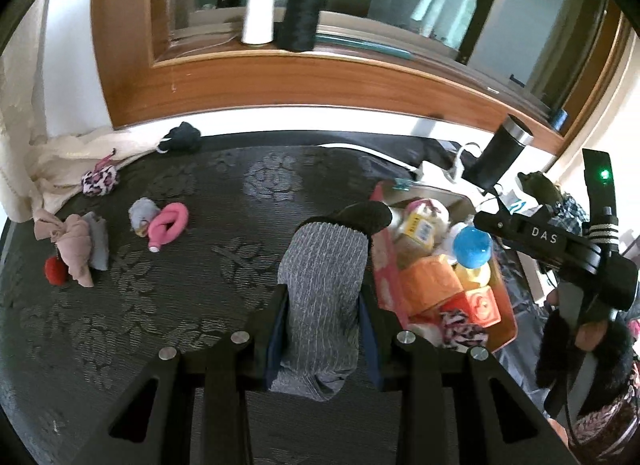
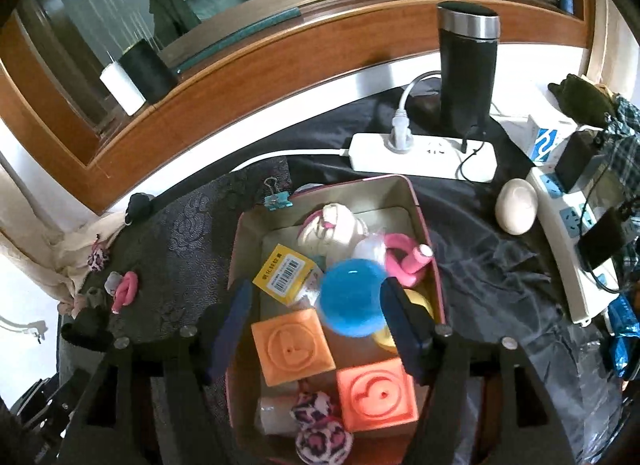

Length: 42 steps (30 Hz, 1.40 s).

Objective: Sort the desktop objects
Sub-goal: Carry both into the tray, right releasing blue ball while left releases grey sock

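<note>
My left gripper (image 1: 323,297) is shut on a grey ribbed sock with a black toe (image 1: 326,277), held above the dark patterned tablecloth just left of the pink-rimmed box (image 1: 380,265). My right gripper (image 2: 316,305) is open above the same box (image 2: 416,201), with a blue ball (image 2: 352,297) lying between its fingers and touching neither. The box holds two orange cubes (image 2: 294,347), a yellow carton (image 2: 286,275), a pink loop (image 2: 404,261) and a leopard scrunchie (image 2: 320,429). The right gripper also shows in the left wrist view (image 1: 484,221).
On the cloth at left lie a pink loop (image 1: 168,225), a leopard scrunchie (image 1: 99,181), beige and grey cloths (image 1: 78,245) and a red pompom (image 1: 56,270). A black flask (image 2: 466,73), power strips (image 2: 424,155) and a beige egg (image 2: 516,205) stand behind and right of the box.
</note>
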### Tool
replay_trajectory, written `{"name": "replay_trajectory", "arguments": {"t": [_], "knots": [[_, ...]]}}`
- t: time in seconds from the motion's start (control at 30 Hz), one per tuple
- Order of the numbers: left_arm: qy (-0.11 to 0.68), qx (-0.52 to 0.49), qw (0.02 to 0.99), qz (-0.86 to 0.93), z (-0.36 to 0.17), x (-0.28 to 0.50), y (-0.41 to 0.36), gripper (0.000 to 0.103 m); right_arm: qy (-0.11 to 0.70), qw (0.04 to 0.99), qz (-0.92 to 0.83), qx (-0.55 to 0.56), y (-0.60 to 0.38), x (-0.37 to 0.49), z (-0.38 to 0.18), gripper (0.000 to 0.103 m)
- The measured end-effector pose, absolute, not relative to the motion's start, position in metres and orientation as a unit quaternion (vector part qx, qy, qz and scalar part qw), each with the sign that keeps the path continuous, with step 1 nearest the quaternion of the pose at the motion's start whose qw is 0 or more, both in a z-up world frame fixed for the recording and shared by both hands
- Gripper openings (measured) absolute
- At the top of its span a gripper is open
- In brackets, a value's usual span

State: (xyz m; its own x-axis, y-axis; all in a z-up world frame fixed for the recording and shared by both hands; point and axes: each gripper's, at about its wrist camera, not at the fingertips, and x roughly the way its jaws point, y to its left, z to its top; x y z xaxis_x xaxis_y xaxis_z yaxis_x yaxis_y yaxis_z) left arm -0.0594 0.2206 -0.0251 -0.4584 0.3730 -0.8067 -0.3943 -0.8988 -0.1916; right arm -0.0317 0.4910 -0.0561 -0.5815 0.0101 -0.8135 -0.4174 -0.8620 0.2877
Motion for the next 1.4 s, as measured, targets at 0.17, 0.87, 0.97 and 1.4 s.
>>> {"name": "replay_trajectory", "arguments": {"t": [0.17,0.87,0.97,1.4], "knots": [[0.018,-0.466,0.238,0.852,-0.021,-0.050,0.240,0.034,0.241,0.121,0.859,-0.435,0.501,-0.016,-0.054,0.071],[0.045,-0.462,0.299,0.834,-0.023,-0.048,0.340,0.034,0.280,0.156,0.847,-0.424,0.549,0.059,-0.058,0.071],[0.048,-0.457,0.301,0.835,-0.022,-0.057,0.353,0.034,0.282,0.156,0.848,-0.421,0.551,0.064,-0.056,0.071],[0.058,-0.472,0.303,0.826,-0.037,-0.106,0.403,0.049,0.290,0.162,0.841,-0.428,0.561,0.069,-0.065,0.071]]}}
